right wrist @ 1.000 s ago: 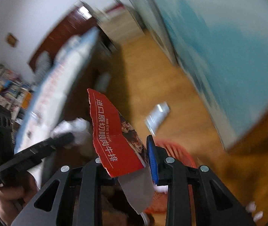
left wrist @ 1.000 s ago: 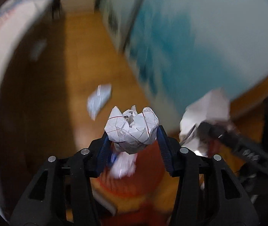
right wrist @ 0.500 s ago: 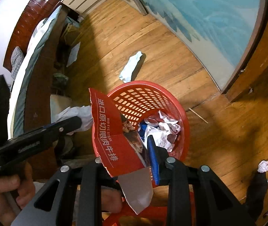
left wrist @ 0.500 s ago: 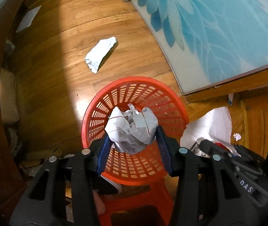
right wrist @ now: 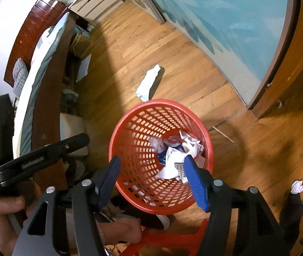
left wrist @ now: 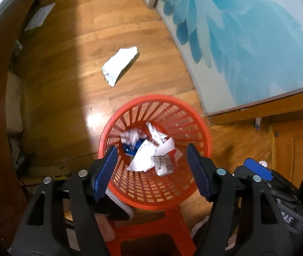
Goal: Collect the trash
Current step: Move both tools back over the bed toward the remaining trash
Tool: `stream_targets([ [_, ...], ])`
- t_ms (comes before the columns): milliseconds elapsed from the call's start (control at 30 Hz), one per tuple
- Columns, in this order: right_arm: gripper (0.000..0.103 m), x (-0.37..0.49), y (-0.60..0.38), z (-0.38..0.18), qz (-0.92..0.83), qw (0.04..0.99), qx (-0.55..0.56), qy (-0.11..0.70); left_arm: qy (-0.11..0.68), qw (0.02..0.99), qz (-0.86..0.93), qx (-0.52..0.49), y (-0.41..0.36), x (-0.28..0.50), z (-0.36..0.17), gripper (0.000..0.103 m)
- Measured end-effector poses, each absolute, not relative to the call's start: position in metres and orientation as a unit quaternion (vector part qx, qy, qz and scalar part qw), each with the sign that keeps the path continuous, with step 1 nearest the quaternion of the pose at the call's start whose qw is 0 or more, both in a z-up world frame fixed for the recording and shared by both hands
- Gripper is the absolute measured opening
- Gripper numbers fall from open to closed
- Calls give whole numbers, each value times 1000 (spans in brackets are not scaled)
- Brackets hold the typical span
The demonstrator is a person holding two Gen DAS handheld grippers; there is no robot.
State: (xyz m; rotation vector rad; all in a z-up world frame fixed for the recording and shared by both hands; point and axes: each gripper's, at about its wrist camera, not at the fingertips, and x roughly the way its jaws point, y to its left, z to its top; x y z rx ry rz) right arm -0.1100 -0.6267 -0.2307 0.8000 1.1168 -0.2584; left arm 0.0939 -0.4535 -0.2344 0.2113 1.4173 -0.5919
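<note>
Trash lies in the red basket; both tongs just opened, empty; print seems illegible.

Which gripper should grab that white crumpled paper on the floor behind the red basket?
Probably the left gripper. Both grippers have just been opening and are empty above the red basket. In the left view the crumpled paper lies nearly straight ahead; the right gripper sees it similarly, so it's close.

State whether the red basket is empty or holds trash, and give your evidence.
Holds trash: crumpled white papers lie at the bottom of the red basket, well below its rim.
</note>
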Motion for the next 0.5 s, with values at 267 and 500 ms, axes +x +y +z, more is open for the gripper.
stream_targets([
  [267,63,-84,-581,-158,-64,816,320,477,499,819,-284,29,-373,85,-87,67],
  [500,63,-37,-457,-87,52,862,225,450,414,887,-202,-3,-221,66,-14,81],
])
